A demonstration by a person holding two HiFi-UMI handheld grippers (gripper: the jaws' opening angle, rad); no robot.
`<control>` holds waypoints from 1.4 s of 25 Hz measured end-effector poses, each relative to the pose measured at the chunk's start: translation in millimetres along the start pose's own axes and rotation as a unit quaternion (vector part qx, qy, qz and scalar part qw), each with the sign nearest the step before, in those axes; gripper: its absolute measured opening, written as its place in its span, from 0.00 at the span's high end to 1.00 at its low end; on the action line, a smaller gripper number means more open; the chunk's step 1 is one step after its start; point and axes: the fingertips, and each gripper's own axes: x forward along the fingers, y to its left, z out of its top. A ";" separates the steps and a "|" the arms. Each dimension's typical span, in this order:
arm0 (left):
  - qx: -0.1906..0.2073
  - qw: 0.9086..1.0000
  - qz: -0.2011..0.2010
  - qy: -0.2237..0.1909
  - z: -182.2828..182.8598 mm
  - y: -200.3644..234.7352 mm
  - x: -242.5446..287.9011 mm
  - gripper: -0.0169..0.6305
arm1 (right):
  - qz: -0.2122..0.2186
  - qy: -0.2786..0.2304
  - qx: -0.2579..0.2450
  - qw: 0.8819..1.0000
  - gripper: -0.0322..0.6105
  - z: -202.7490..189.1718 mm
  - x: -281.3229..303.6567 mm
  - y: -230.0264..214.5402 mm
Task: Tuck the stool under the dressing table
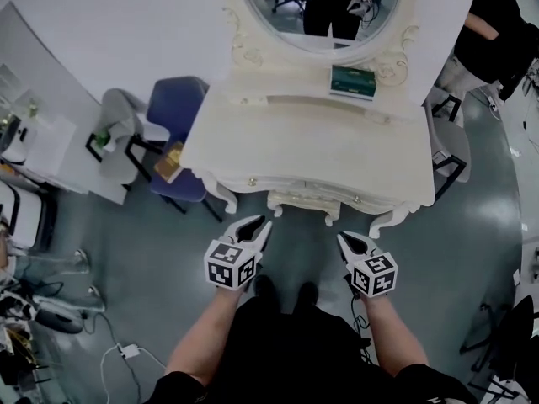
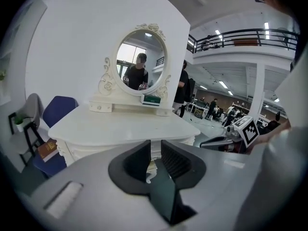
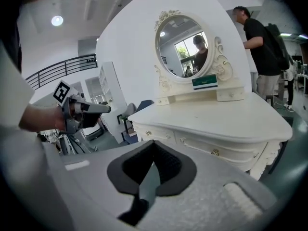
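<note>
Head view first: the dressing table (image 1: 286, 141) fills the middle, and only from up here does the stool (image 1: 303, 206) show, a cream carved edge in the knee gap under the table's near front. Both forearms reach in from the near edge. The left gripper (image 1: 257, 225) and right gripper (image 1: 347, 241) sit side by side just short of the table front, pointing at it and apart from the stool.

Over to the left gripper view: the left gripper (image 2: 153, 150) has its jaws a narrow slit apart, nothing pressed between the pads, the table (image 2: 115, 126) ahead. This angle gives what the top view cannot: the oval mirror (image 2: 142, 59) face on, a green box (image 2: 151, 99) at its foot, a blue chair (image 2: 57, 110) to the left. The right gripper (image 2: 204, 144) hangs level beside it, angled slightly down.

Right gripper view now: the right gripper (image 3: 154, 148) has its jaws fully together, empty. The drawer knobs on the table (image 3: 231, 117) show here, and the left gripper (image 3: 103, 109) floats at far left.
</note>
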 end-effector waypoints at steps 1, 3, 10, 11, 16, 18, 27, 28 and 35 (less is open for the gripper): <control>-0.001 1.000 -0.004 0.000 1.2 1.2 -1.0 0.84 | 0.000 -0.001 0.001 1.000 0.95 4.1 1.0 0.8; -0.003 1.000 -0.014 0.002 3.7 5.1 -2.7 0.85 | 0.002 -0.002 0.008 1.000 0.95 12.8 4.9 3.9; 0.007 0.999 -0.041 -0.011 35.4 53.2 -9.1 0.87 | 0.000 -0.024 0.009 1.000 0.95 62.6 40.3 28.1; 0.013 0.999 -0.045 -0.016 45.5 64.7 -10.1 0.88 | -0.007 -0.032 0.009 0.999 0.95 74.6 48.2 30.7; 0.056 0.995 -0.063 -0.048 105.3 121.2 -16.3 0.91 | -0.025 -0.089 0.017 0.996 0.95 148.3 88.1 50.6; 0.072 0.994 -0.062 -0.057 129.2 143.5 -15.9 0.92 | -0.026 -0.116 0.015 0.993 0.95 180.9 99.5 60.6; 0.114 0.987 -0.051 -0.105 219.2 153.7 -4.8 0.95 | -0.007 -0.172 -0.066 0.983 0.95 275.3 71.7 71.6; 0.110 0.987 -0.047 -0.110 225.9 150.3 -3.8 0.95 | -0.005 -0.180 -0.068 0.981 0.95 284.4 64.8 68.4; 0.074 0.989 -0.022 -0.125 240.6 131.7 16.1 0.95 | 0.003 -0.200 -0.075 0.977 0.95 314.2 36.9 47.3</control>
